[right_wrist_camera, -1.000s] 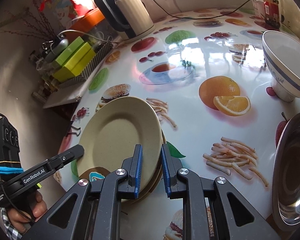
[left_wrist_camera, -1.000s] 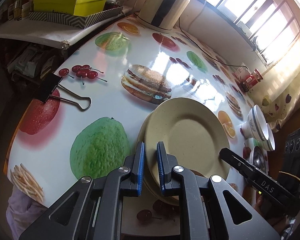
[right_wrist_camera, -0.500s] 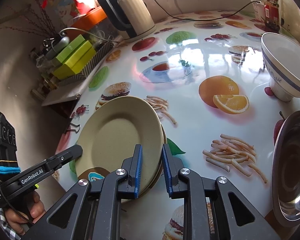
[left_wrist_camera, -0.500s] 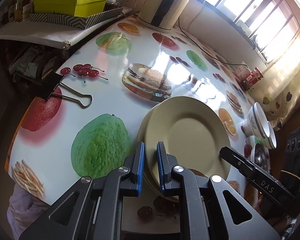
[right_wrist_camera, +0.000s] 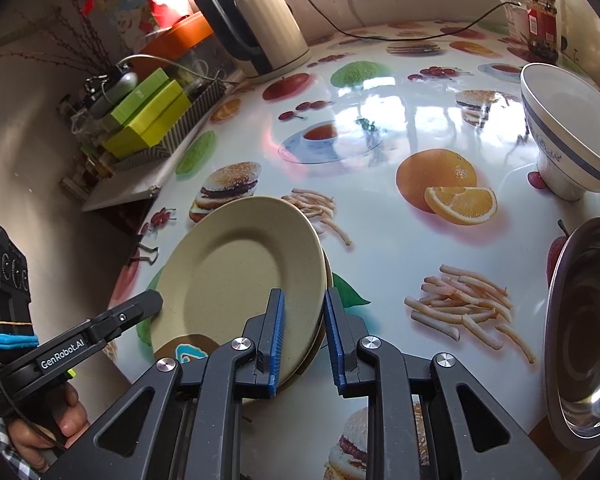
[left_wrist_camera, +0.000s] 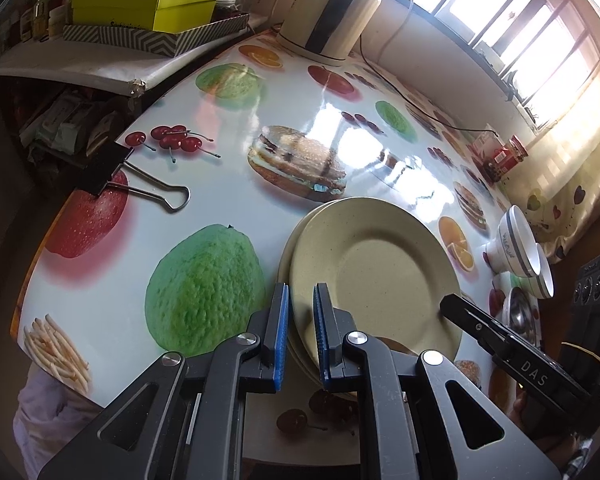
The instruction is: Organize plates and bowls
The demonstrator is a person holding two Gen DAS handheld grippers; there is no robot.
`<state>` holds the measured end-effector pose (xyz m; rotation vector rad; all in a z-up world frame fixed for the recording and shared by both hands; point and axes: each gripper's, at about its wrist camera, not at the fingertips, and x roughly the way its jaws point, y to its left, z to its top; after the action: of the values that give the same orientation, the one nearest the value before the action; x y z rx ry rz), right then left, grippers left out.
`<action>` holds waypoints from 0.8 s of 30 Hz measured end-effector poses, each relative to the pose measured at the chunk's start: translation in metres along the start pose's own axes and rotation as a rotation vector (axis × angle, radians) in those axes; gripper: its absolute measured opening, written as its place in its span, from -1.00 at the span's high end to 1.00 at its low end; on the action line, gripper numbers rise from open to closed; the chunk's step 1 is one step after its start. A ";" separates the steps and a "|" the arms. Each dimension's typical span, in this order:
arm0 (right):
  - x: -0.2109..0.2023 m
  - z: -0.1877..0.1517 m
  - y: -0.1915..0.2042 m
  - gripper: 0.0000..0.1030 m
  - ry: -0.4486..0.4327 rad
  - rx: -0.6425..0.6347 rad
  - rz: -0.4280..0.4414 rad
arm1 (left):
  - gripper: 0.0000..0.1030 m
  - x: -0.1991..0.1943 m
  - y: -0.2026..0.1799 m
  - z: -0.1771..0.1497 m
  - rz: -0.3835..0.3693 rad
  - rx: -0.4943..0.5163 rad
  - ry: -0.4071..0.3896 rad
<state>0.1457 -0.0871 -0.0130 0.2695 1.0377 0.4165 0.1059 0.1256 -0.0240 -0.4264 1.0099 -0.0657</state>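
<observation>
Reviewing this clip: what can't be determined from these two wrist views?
- How many beige round plates are stacked: left wrist view shows only overlapping rims; the top plate covers the rest.
- Whether the right tongs actually pinch the plate rim: contact hidden behind the blue pads.
- Same for the left tongs.
- Steel bowl: cut off by the right wrist view's edge.
- Red-lidded jar label: too small.

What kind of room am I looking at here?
Most likely a home kitchen or dining corner: an electric kettle by the window, stacked plates and a bowl on a food-printed tablecloth.
</observation>
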 end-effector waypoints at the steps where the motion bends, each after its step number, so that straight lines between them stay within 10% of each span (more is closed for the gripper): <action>1: 0.000 0.000 -0.001 0.59 -0.001 0.000 0.002 | 0.75 0.000 0.000 0.000 0.002 -0.002 -0.001; 12: 0.005 0.002 -0.006 0.24 0.006 0.009 0.006 | 0.27 0.009 0.009 0.001 -0.030 -0.020 0.020; 24: 0.021 0.006 -0.006 0.21 0.032 0.013 0.053 | 0.26 0.028 0.010 0.009 -0.105 -0.045 0.059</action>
<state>0.1615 -0.0826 -0.0287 0.3032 1.0671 0.4629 0.1272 0.1304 -0.0459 -0.5207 1.0477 -0.1511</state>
